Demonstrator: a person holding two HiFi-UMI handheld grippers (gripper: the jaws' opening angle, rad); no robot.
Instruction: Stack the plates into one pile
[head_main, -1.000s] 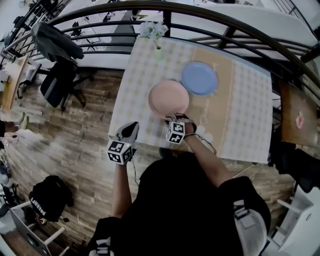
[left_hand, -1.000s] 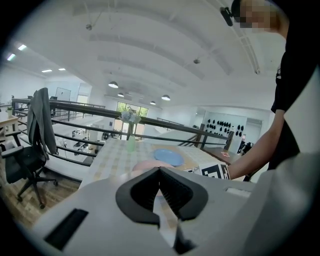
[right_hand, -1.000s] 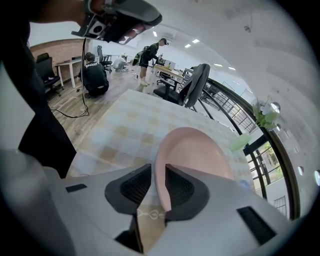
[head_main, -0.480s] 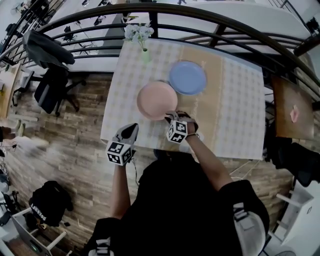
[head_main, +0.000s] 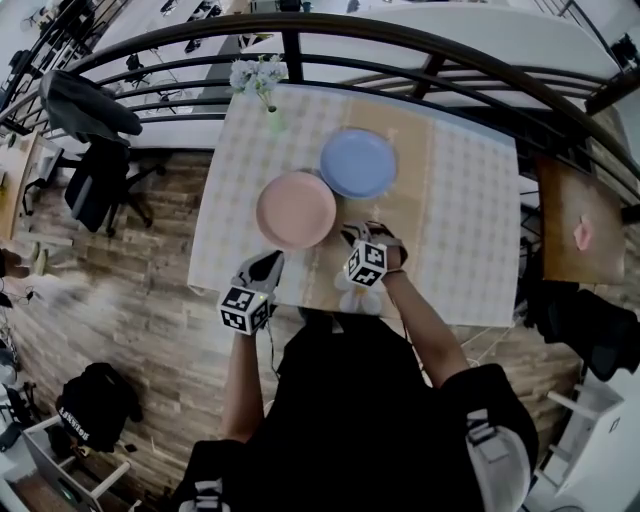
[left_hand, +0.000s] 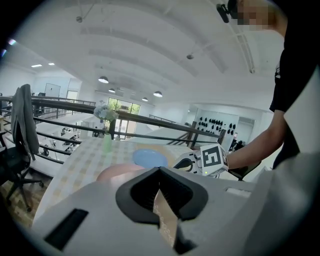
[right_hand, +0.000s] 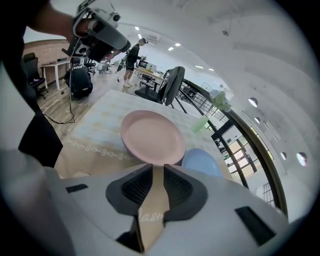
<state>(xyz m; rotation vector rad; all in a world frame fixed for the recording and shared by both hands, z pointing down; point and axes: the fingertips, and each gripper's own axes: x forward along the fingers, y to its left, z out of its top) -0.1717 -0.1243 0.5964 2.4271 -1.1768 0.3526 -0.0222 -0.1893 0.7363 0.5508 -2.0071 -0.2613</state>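
Smooth, matt pink plate (head_main: 296, 210) and blue plate (head_main: 358, 163) on soft checked tablecloth (head_main: 470, 200).

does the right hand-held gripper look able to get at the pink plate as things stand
Probably yes. The right hand-held gripper sits just short of the pink plate, jaws slightly apart, with only bare tablecloth between them. The blue plate lies beyond the pink one, out of the way.

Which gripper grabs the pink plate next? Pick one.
Probably right: the right gripper points its slightly parted jaws straight at the pink plate rim; the left gripper looks shut.
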